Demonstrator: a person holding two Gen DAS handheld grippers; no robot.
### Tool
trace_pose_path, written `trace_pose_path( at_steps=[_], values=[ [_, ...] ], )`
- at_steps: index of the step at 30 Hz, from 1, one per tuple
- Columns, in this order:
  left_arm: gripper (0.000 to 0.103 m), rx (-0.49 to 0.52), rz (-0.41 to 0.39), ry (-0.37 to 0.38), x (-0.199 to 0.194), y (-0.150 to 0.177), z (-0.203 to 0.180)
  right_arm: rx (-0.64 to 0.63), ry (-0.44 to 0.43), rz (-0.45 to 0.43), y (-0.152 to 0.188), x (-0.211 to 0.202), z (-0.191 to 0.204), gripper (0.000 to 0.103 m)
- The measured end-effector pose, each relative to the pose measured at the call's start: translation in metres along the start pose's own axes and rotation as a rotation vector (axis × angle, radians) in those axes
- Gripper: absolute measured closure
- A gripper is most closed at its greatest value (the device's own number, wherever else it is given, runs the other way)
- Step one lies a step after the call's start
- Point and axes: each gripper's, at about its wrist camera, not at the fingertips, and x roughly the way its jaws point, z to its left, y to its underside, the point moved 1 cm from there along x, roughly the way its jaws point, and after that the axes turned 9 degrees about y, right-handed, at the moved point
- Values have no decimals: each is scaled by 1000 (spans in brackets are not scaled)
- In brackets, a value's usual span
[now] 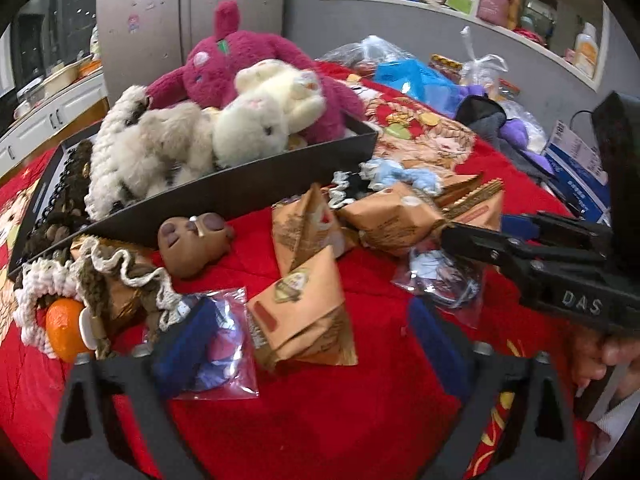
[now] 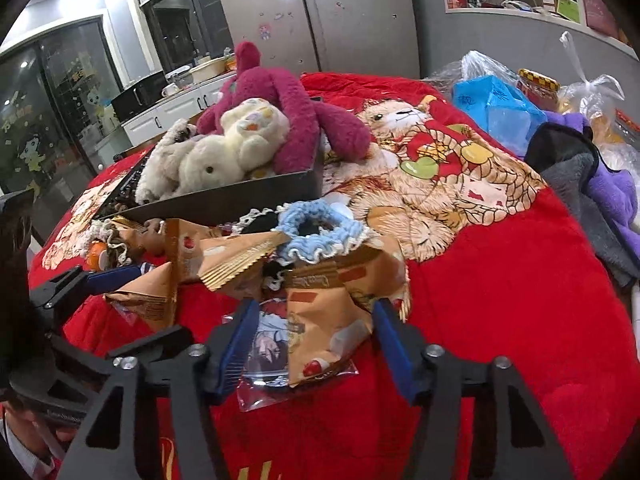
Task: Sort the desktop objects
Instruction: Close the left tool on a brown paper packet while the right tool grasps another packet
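Several orange snack packets lie heaped on the red blanket in front of a black tray [image 1: 240,196] [image 2: 224,200] filled with plush toys. My left gripper [image 1: 312,340] [image 2: 160,304] is open astride one packet [image 1: 304,312], its pads clear of both sides. Its left pad lies over a clear bag holding a blue and pink item [image 1: 216,344]. My right gripper [image 2: 316,336] [image 1: 472,232] straddles another packet [image 2: 324,332] that rests on a clear bag with a picture card [image 2: 264,344]. The card shows between the left pad and the packet, so the jaws stand open.
A blue knitted scrunchie [image 2: 320,232] tops the heap. A brown toy [image 1: 192,240], an orange [image 1: 64,328] and cream knitted pieces lie at the tray's front left. A blue plastic bag [image 2: 496,108], grey and purple cloths [image 2: 592,184] and boxes [image 1: 576,160] crowd the right side.
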Motion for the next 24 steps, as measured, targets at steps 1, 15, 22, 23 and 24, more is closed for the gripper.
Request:
trace_pose_path(
  at_steps=[1,15,22,23,24],
  values=[
    [38,-2,0,-19,0,0,0,9,-2,-3,0,0,-2,59],
    [60,-68,-40,-21,-17,8,11,10,4,-59,1,-19,-2,70],
    [60,-98,-85,-41,-40,14,21,20,-32,-87,0,-28,-1,70],
    [60,-112,-86,-41,-42,15,23,20,-41,-91,0,-29,1,70],
    [60,-130,-92,-38,-44,16,27,17,-54,-96,0,-31,3,70]
  ],
)
